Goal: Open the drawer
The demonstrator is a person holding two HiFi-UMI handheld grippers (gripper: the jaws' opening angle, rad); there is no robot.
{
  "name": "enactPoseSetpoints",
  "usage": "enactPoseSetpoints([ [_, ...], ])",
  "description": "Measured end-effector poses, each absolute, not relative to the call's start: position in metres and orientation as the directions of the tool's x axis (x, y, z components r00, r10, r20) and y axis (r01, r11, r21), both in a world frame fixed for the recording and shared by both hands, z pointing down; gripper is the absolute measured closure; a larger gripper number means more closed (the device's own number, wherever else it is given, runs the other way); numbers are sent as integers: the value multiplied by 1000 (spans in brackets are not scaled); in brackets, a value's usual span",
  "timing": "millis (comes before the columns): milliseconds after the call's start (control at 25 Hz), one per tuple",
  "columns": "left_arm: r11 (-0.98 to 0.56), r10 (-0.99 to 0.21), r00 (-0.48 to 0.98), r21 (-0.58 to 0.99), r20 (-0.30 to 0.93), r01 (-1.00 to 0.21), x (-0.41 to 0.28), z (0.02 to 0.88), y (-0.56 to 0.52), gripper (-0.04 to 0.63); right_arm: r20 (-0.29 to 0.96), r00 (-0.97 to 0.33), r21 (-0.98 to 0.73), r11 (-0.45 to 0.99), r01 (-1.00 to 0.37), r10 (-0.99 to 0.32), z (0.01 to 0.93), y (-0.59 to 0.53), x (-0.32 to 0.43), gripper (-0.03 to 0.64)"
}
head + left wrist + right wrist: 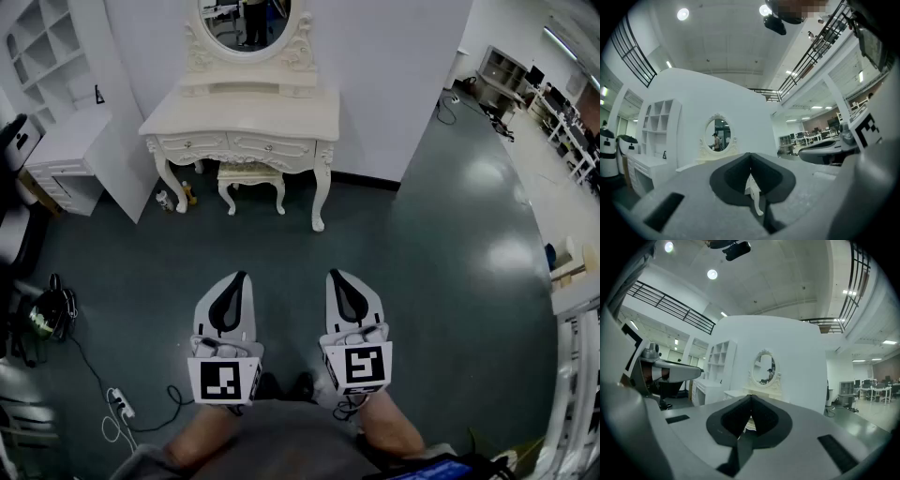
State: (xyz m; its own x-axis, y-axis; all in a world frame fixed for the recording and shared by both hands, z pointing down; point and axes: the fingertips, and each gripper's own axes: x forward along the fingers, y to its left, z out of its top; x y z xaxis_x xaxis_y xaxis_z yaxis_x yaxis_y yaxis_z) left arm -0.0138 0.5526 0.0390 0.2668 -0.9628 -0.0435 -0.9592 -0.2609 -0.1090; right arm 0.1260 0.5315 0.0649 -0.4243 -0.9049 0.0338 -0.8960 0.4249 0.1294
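Standing well back from a cream dressing table (246, 117), the person held both grippers out level over the dark green floor (422, 272), side by side and a little apart. The left gripper (241, 277) was closed, its dark-padded jaws meeting at the tips with nothing between them; in the left gripper view (750, 161) only a curved table leg (755, 199) showed through the notch behind the tips. The right gripper (336, 276) was closed and empty as well, and the right gripper view (750, 400) showed its jaws pressed together in the same way. Each gripper carried a marker cube at its rear, one on the left (225, 380) and one on the right (364, 364), just ahead of the person's forearms. The table front held a left drawer (192, 143) and a right drawer (272, 146), both pushed in flush and far from either gripper. An oval mirror (246, 23) stood on the tabletop against the white wall, and a small stool (251, 174) sat tucked between the table legs. A white cabinet (66, 150) and a shelf unit (47, 47) stood to the left of the table. A power strip (120, 403) with its cable lay on the floor near the person's left side.
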Motion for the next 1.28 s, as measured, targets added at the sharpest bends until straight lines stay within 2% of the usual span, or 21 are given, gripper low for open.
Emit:
enactPoseSetpoints([
  [720,-201,-977,208,-116,-50,-973,-20,55,520,583,35,-421,133,422,-897,-906,81,487,143,603],
  [1000,-209,-978,209,-87,10,-974,-45,86,453,583,65,-393,130,398,-908,-917,106,423,124,603],
  [1280,-238,-971,238,-90,5,-967,-85,97,341,583,49,-384,166,387,-907,-922,106,320,79,603],
])
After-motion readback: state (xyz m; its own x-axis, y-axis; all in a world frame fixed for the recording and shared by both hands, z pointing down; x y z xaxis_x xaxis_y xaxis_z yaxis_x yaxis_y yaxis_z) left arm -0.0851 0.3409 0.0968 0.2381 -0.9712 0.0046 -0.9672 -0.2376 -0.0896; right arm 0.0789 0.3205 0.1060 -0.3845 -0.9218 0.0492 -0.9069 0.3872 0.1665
